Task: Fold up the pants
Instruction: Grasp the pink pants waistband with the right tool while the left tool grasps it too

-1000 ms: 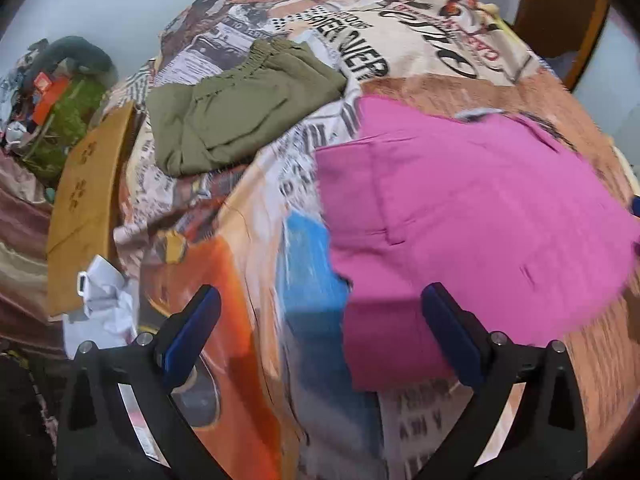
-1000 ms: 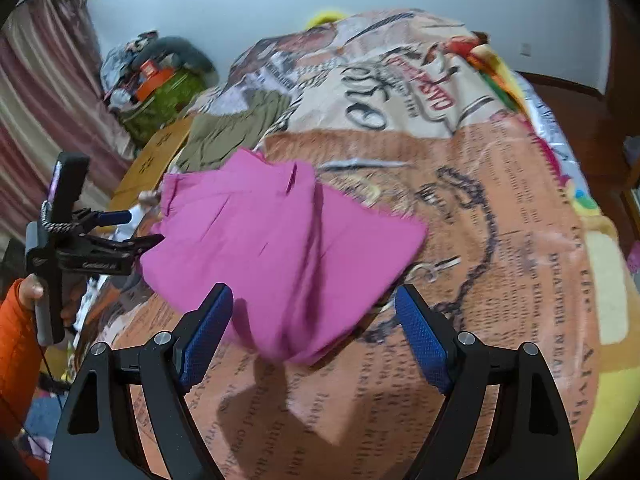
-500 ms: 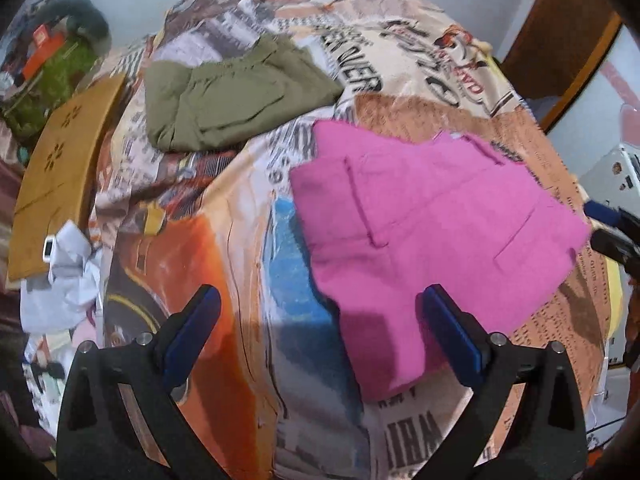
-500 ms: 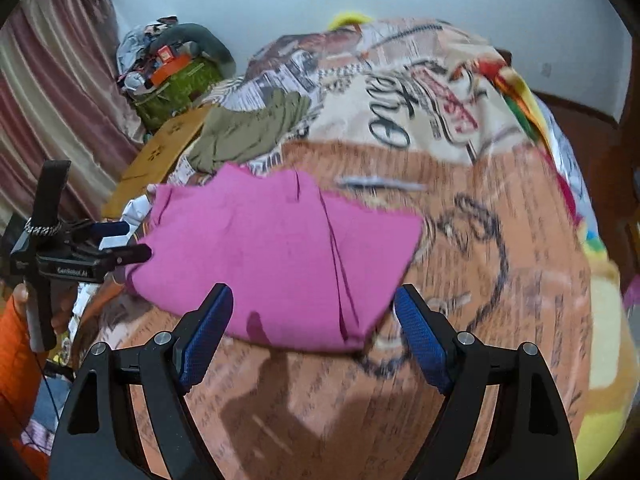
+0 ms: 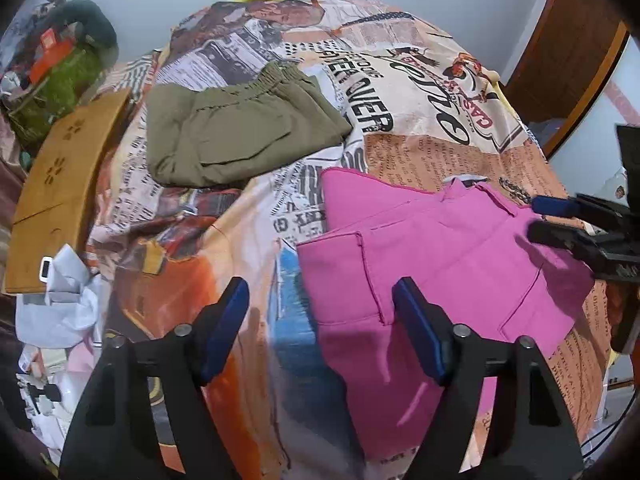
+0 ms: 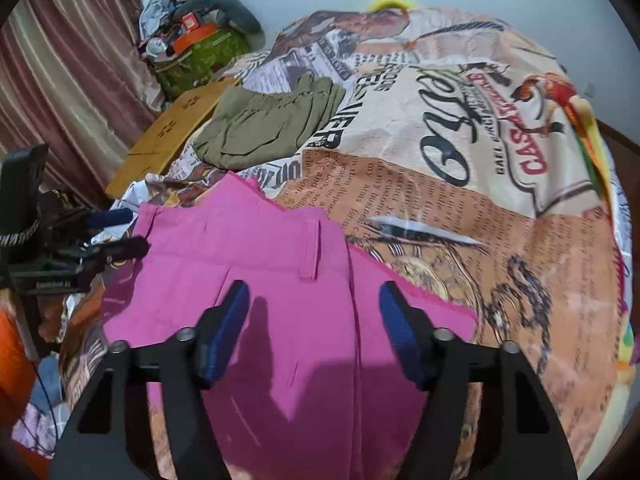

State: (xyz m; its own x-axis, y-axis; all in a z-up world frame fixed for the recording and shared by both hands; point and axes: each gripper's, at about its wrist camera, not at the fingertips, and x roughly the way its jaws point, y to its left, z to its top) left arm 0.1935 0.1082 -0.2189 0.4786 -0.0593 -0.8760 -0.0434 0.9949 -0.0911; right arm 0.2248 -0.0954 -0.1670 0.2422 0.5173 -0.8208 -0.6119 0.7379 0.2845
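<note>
Pink pants lie folded flat on the printed bedspread; they also show in the right wrist view. My left gripper is open and empty, hovering over the pants' left edge. My right gripper is open and empty, low over the middle of the pants. Each gripper shows in the other's view: the right one at the pants' far right side, the left one at their left side.
Folded olive-green pants lie farther back on the bed, also seen from the right wrist. A wooden board, white crumpled cloth and a pile of bags sit beyond the bed's left edge. A wooden door stands right.
The pink pants have settled flat on the bed. Both grippers have narrowed a little but stay open, and both have moved in closer over the pants.
</note>
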